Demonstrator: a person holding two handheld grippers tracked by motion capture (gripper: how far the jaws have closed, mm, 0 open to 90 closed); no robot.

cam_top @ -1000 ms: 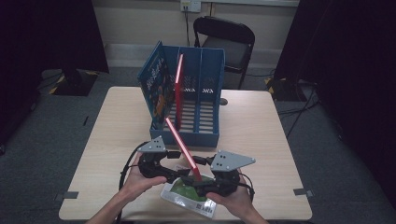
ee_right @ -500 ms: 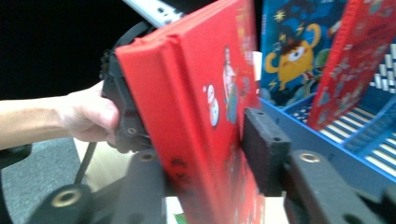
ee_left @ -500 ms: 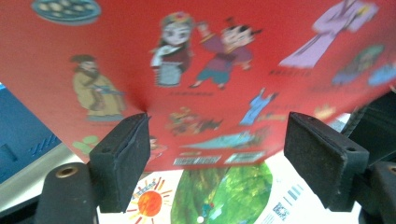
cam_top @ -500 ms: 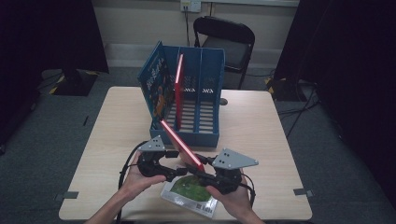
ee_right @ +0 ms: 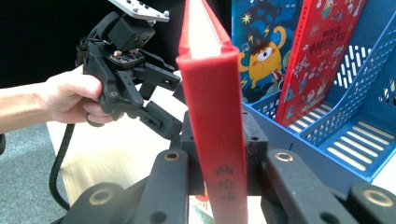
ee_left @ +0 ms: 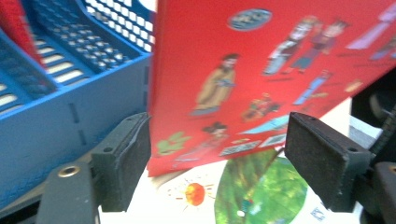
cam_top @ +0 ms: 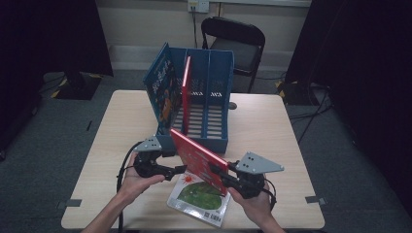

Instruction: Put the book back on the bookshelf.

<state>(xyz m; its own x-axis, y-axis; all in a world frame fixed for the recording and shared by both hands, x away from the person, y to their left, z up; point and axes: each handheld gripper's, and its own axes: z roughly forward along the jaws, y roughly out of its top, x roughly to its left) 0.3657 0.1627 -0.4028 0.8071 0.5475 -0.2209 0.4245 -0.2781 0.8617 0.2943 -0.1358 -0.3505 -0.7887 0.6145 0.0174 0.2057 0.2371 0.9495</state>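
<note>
1. At a tan table (cam_top: 272, 126), a person is working two hand-held grippers around a red hardcover picture book (cam_top: 198, 160), standing it on edge above a green-covered book (cam_top: 199, 198) lying flat near the table's 6 o'clock edge.

2. The right gripper (ee_right: 219, 154) is clamping the red book by its spine; its jaws have just been closing, and both pads are now pressing the covers.

3. The left gripper (ee_left: 217, 168) is standing wide with nothing held, the red cover (ee_left: 261, 70) hanging just beyond its pads.

4. The red book's long axis is running from the right claw at 4 o'clock up toward 10 o'clock, its far corner pointing at the blue slotted file rack (cam_top: 214, 121).

5. The rack is sitting at 12 o'clock from both hands, near the book's leading corner; another red book (cam_top: 186, 82) and a blue cartoon-covered book (cam_top: 163, 87) are already standing in its left slots.

6. Judging by this, the right hand is carrying the load and is nearer the rack's free slots on the right, where open room remains; the rack's front lip is the edge to clear.
</note>
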